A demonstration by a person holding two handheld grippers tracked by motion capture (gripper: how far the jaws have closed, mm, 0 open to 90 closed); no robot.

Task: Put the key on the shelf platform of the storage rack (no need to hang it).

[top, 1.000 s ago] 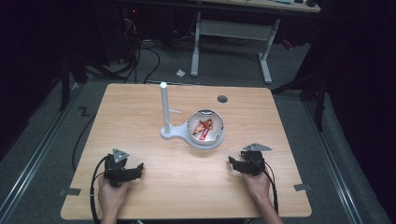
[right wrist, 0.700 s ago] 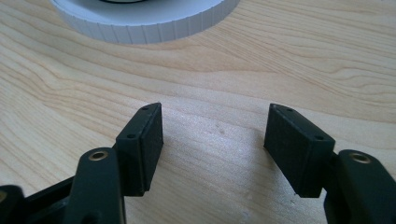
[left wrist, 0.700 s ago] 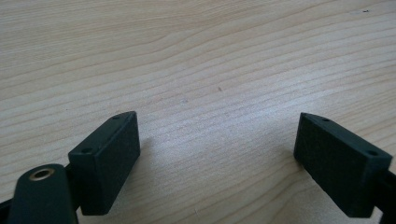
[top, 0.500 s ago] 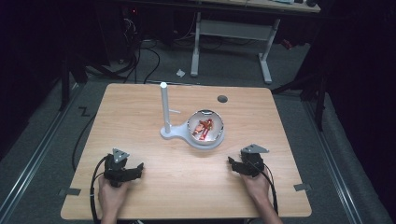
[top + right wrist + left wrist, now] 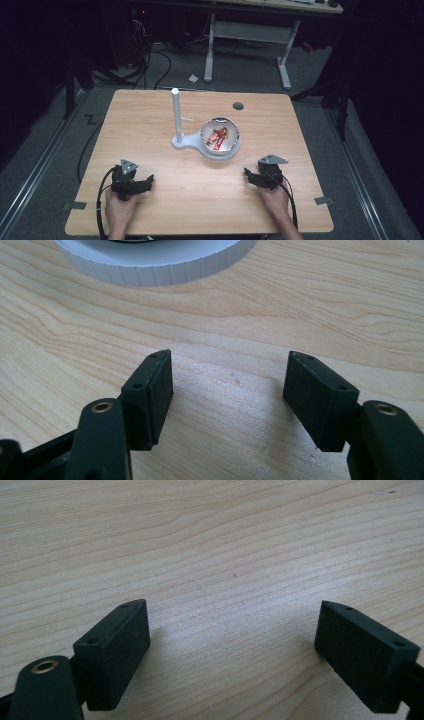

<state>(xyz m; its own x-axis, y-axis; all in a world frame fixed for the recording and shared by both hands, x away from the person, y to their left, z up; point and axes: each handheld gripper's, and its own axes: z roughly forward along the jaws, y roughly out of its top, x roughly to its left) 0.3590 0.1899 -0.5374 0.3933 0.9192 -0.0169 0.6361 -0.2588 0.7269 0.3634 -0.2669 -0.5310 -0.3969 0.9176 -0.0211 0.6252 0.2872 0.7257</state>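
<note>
Dim room, grey floor point(image 5: 60, 150); pale wooden table point(image 5: 150, 125); left gripper point(image 5: 148, 181) and right gripper point(image 5: 247, 173) both jaws apart, empty

Right tongs point(image 5: 227, 395) spread wide, nothing between the 2 black jaws. Bare wood worktop point(image 5: 320, 315) below. White ribbed round base point(image 5: 160, 265) at top edge, apart from jaws.

The bowl point(image 5: 220, 139) sits near the centre of the counter point(image 5: 150, 125), with the upright post point(image 5: 176, 117) just beside it on the left. The left hand-held gripper point(image 5: 145, 181) rests near the front-left edge, the right hand-held gripper point(image 5: 248, 175) near the front-right, both well apart from the bowl.
</note>
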